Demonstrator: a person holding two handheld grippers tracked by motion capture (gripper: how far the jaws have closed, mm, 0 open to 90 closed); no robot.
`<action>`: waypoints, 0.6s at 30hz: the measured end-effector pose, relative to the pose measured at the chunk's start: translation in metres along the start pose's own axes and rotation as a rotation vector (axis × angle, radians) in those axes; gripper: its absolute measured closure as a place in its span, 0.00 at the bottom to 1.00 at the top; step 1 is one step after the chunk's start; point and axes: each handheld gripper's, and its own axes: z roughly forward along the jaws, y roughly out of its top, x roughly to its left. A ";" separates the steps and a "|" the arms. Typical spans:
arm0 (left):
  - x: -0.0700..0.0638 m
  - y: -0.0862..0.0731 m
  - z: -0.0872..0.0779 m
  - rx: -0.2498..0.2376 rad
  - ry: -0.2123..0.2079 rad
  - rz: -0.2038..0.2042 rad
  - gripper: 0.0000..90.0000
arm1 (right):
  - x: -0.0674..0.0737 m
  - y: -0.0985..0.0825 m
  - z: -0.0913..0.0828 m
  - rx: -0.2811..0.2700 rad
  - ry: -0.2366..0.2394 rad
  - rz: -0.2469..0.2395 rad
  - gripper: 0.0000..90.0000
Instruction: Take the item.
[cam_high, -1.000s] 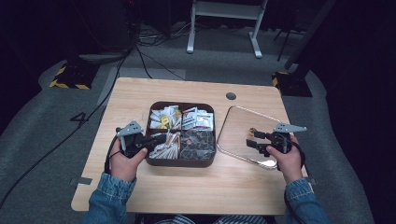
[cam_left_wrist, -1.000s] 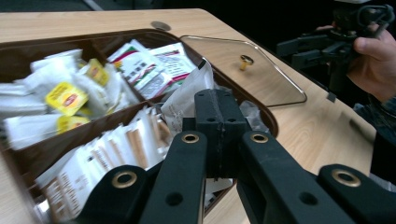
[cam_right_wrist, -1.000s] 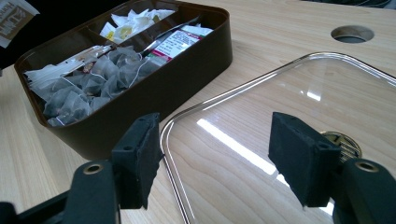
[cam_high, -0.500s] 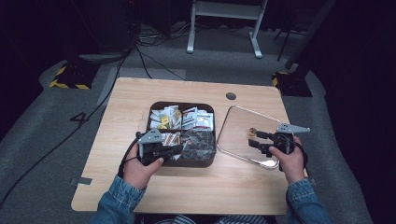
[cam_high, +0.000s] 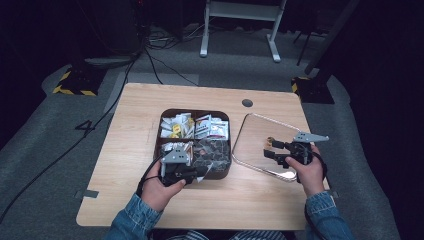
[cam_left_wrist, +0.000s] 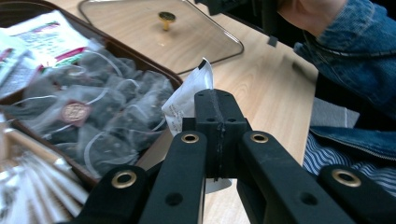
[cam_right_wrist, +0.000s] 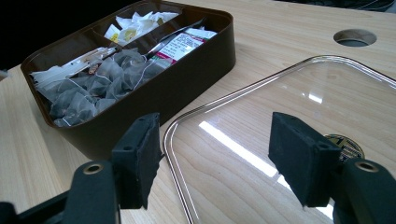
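A brown compartment box (cam_high: 192, 111) sits mid-table, holding dark mesh tea bags (cam_left_wrist: 102, 112) and white sachets. My left gripper (cam_high: 199, 173) hovers at the box's front edge, shut on a white paper packet (cam_left_wrist: 187, 100) that sticks up past the black pads. To the right lies the glass lid (cam_high: 255, 135) flat on the table, with its brass knob (cam_left_wrist: 166, 17) up. My right gripper (cam_high: 270, 149) rests over the lid's right part, open, with nothing between its pads (cam_right_wrist: 137, 158). The knob (cam_right_wrist: 343, 144) sits just behind the right pad.
The wooden table (cam_high: 135, 130) has a round cable hole (cam_high: 247, 103) behind the lid. Bare wood lies left of the box and along the front edge. A denim sleeve (cam_left_wrist: 355, 51) and the other hand are beyond the lid in the left gripper view.
My left gripper has moved right along the box's front, toward the person, carrying the white packet. The right gripper has stayed over the lid.
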 end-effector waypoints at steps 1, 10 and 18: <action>-0.001 0.000 0.002 0.004 -0.005 0.005 1.00 | 0.000 0.000 0.000 0.000 0.002 0.002 0.39; -0.011 -0.003 0.025 0.057 -0.052 0.041 1.00 | 0.000 -0.002 0.000 -0.001 0.005 0.012 0.39; -0.020 -0.006 0.042 0.094 -0.081 0.067 1.00 | -0.001 -0.002 0.001 0.004 0.004 0.013 0.39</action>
